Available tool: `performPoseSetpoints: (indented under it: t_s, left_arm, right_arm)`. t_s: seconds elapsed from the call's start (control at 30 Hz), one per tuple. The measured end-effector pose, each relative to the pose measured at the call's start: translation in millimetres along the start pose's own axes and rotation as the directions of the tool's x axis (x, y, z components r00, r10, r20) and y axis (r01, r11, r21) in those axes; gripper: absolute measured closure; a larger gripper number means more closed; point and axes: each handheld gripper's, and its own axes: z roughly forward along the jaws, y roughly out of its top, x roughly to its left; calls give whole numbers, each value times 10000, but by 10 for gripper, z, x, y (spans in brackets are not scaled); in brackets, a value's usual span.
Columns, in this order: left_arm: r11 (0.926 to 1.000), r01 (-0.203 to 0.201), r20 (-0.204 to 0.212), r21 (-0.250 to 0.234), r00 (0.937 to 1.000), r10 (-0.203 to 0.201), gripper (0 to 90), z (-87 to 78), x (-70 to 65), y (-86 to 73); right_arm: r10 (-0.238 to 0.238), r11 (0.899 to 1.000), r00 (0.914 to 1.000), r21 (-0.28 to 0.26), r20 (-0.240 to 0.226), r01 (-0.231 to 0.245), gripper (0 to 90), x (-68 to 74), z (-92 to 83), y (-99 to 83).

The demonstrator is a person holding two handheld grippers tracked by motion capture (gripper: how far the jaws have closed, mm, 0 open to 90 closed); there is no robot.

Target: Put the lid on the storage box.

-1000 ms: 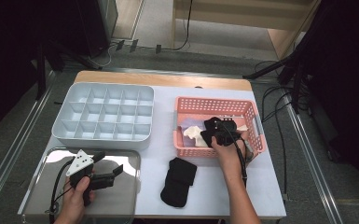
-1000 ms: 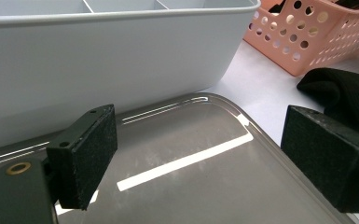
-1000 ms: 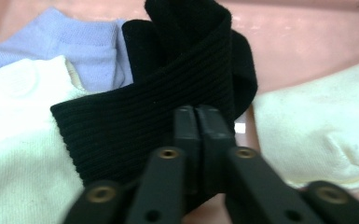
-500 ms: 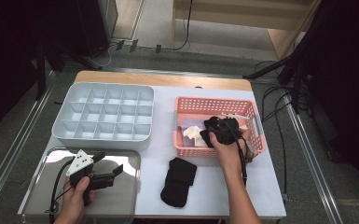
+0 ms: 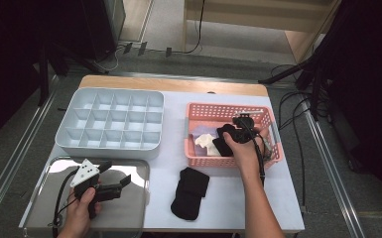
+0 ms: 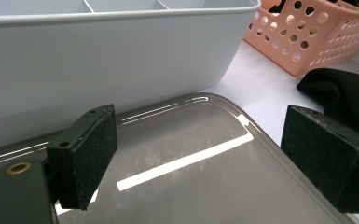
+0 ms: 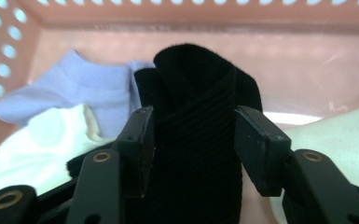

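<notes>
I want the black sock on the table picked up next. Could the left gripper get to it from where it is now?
Probably yes. The left gripper hovers over the metal tray with jaws open and empty, and the black sock on the table lies just beyond the tray's edge with nothing between them.

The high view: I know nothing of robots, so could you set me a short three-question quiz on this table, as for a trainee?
1. True or false: the left gripper is over the shiny metal tray with nothing between its jaws.
2. Where does the folded black sock outside the basket lie?
A. in the grey compartment box
B. on the white table, between tray and basket
C. on the tray
3. Which colours of cloth lie in the pink perforated plastic basket?

Key
1. True
2. B
3. black cloth, white cloth, pale blue cloth
</notes>
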Motion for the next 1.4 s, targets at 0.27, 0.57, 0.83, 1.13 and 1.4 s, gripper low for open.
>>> performPoseSetpoints:
  t_s: [0.27,0.57,0.83,1.13,1.4]
  left_arm:
    - [10000,-19,9,15,10000,19,117,2,-1,0]
    - [10000,-10,39,40,10000,10,118,2,4,2]
    - [10000,35,24,54,10000,-35,118,4,1,2]
    - [10000,3,-1,40,10000,-3,118,4,2,3]
    - [10000,-8,-12,42,10000,8,118,3,2,3]
  right_arm:
    - [-682,9857,9962,1579,542,589,688,74,133,75]
    - [-771,9967,9970,230,-102,773,850,19,-2,-64]
    - [-129,9665,9872,-2551,-1587,-284,854,-20,-292,-179]
    - [-721,9038,9749,-4271,-2107,-255,853,44,-481,-353]
    - [-1122,8914,9532,-4524,-2807,-283,852,239,-729,-459]
